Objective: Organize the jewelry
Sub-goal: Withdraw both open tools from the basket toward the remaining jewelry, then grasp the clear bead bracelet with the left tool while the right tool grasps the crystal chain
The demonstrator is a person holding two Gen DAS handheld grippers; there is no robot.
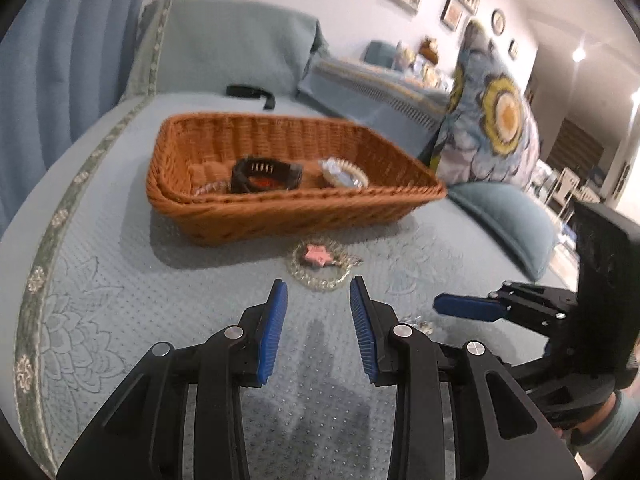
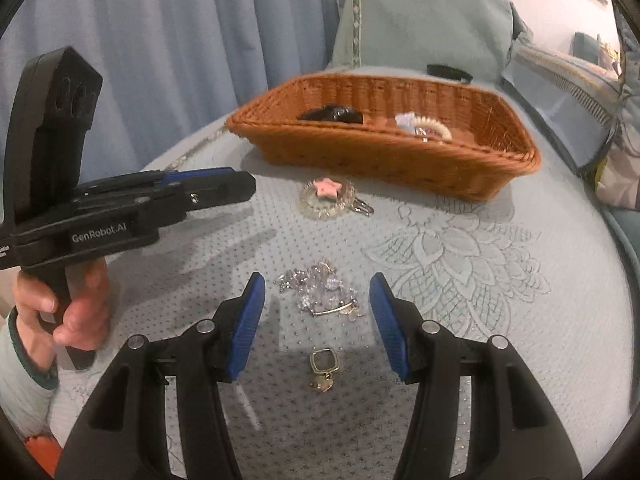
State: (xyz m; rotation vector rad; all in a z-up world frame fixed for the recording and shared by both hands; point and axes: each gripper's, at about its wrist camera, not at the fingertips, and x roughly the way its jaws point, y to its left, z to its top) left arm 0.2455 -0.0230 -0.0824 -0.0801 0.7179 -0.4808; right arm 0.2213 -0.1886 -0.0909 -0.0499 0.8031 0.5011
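Right tool (image 2: pixel 316 316): bottom of right wrist view, blue pads apart, nothing clamped between them.
Gold pendant (image 2: pixel 324 368): small square-framed gold piece with a charm, lower centre, lying on the pale blue-green quilted bed cover (image 2: pixel 500 320) between the pads.
Crystal jewelry heap (image 2: pixel 320 292): clear and silver tangle just beyond the pad tips, centre of frame.
Left tool (image 1: pixel 318 312): bottom of left wrist view, blue pads apart, holding nothing; in the right wrist view it enters from the left, gripped by a person's hand (image 2: pixel 60 308).
Bead bracelet with pink star (image 1: pixel 320 266): clear ring of beads around a pink star piece, centre of left view just past the pad tips, on the cover near the basket's front wall, not touching it.
Brown woven wicker basket (image 1: pixel 280 216): rectangular, mid-frame; inside, a black band-like item (image 1: pixel 264 176) and a cream oval piece (image 1: pixel 344 174).
Black strap (image 1: pixel 250 92): on the cover behind the basket, upper centre.
Blue curtain (image 2: pixel 160 40): upper left, behind.
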